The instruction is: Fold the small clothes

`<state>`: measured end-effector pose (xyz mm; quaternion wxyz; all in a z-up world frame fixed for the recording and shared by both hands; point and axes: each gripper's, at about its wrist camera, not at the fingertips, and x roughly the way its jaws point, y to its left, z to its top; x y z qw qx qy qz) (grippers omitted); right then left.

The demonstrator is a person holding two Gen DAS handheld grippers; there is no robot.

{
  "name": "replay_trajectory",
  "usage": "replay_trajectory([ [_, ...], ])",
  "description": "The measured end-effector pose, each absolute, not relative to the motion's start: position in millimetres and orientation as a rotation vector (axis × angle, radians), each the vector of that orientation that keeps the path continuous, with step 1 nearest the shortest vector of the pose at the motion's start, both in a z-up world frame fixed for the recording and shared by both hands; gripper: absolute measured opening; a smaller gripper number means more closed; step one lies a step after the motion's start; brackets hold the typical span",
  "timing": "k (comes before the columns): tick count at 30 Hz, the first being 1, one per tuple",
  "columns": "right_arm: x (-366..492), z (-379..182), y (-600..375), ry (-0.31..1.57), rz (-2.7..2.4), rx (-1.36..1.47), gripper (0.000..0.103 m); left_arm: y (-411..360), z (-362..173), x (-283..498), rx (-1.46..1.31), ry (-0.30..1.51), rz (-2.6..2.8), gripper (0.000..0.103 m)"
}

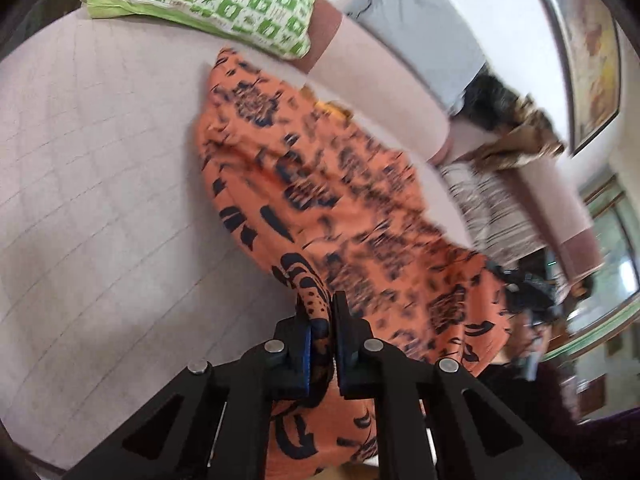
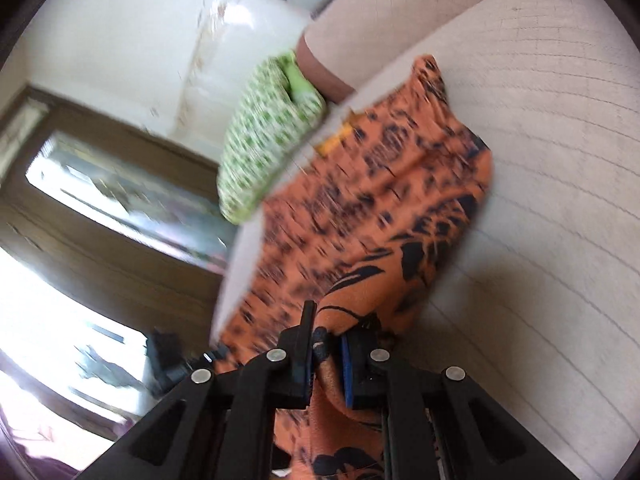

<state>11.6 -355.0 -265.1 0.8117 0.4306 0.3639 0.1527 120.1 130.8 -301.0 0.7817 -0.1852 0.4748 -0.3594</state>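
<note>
An orange garment (image 1: 320, 184) with a dark blue print lies stretched over the pale quilted sofa seat (image 1: 92, 184). My left gripper (image 1: 320, 308) is shut on one bunched edge of it, and the cloth runs on between the fingers and under the gripper body. In the right wrist view the same orange garment (image 2: 372, 200) slopes away over the seat (image 2: 552, 200), and my right gripper (image 2: 326, 328) is shut on another bunched edge. Both views are blurred.
A green and white patterned pillow (image 1: 208, 0) lies at the far end of the seat, also seen as the pillow (image 2: 272, 136) in the right view. Other clothes, a grey one (image 1: 424, 28) and a striped one (image 1: 496, 208), hang on the sofa back. A window (image 2: 120, 200) is at the left.
</note>
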Motion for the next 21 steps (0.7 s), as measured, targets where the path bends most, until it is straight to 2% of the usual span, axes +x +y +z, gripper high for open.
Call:
replay_trajectory([
  [8, 89, -253, -391, 0.626, 0.303, 1.072, 0.011, 121, -249, 202, -0.539, 0.900, -0.798, 0.009],
  [11, 130, -254, -418, 0.575, 0.256, 1.132, 0.011, 110, -237, 261, -0.551, 0.869, -0.724, 0.009],
  [14, 172, -264, -449, 0.533, 0.144, 1.210, 0.011, 91, -248, 325, -0.509, 0.890, -0.599, 0.009],
  [17, 209, -294, -476, 0.564, 0.013, 1.288, 0.017, 79, -284, 374, -0.463, 0.975, -0.429, 0.009],
  [19, 228, -317, -483, 0.633, -0.018, 1.297, 0.032, 81, -314, 390, -0.502, 1.026, -0.333, 0.009],
  [21, 231, -331, -487, 0.651, -0.044, 1.299, 0.033, 89, -325, 380, -0.598, 0.985, -0.312, 0.012],
])
